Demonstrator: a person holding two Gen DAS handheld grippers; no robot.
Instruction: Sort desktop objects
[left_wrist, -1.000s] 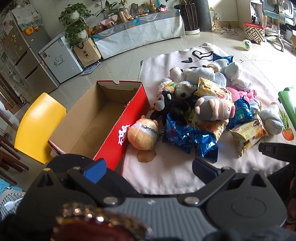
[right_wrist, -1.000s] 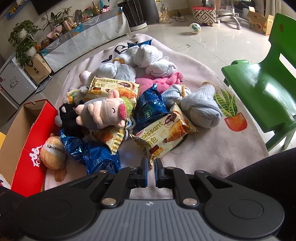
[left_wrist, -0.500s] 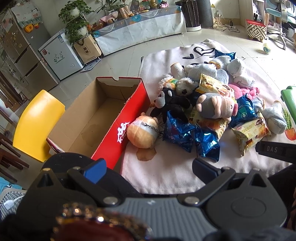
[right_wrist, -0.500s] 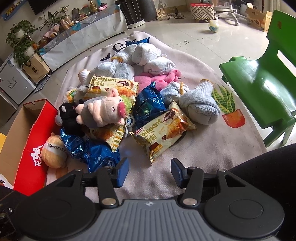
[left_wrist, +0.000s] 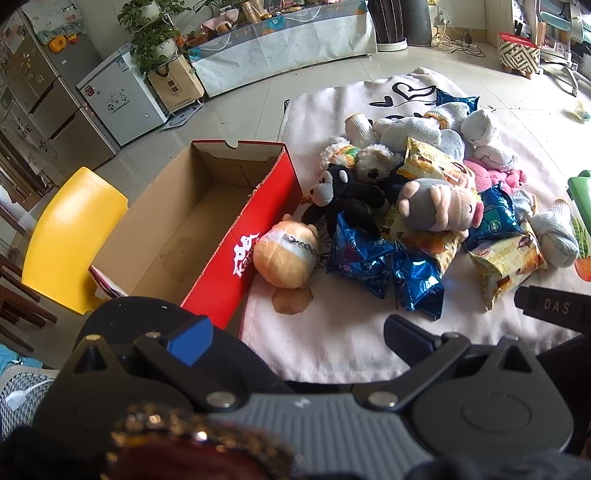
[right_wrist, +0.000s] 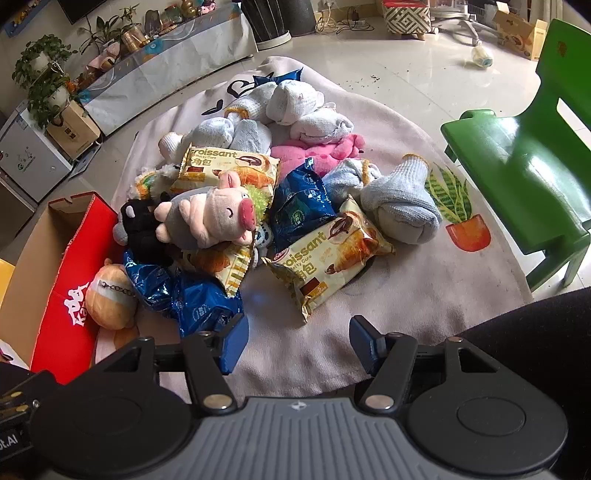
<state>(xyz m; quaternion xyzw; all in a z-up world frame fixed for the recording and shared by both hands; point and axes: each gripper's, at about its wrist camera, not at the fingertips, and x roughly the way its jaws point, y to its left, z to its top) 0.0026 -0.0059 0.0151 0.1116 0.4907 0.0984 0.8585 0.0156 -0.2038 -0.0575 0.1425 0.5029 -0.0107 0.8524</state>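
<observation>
Green chair (right_wrist: 524, 147): cut off at the 3 o'clock edge of the right wrist view, back and far legs unseen. Yellow chair (left_wrist: 70, 236): partly hidden behind the cardboard box (left_wrist: 207, 236). Black monkey plush (right_wrist: 138, 225): largely covered by the pig plush (right_wrist: 210, 218). Lower croissant packet (right_wrist: 229, 266): print unreadable under the pile

Pale pink blanket (right_wrist: 399, 288) on tiled floor (right_wrist: 388, 70), under heaped plush toys (right_wrist: 207, 218), snack packets (right_wrist: 325, 258), rolled socks (right_wrist: 402, 206).

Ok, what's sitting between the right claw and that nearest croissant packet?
Nothing: in the right wrist view, only bare pink blanket lies between the open right claw and the croissant packet.
</observation>
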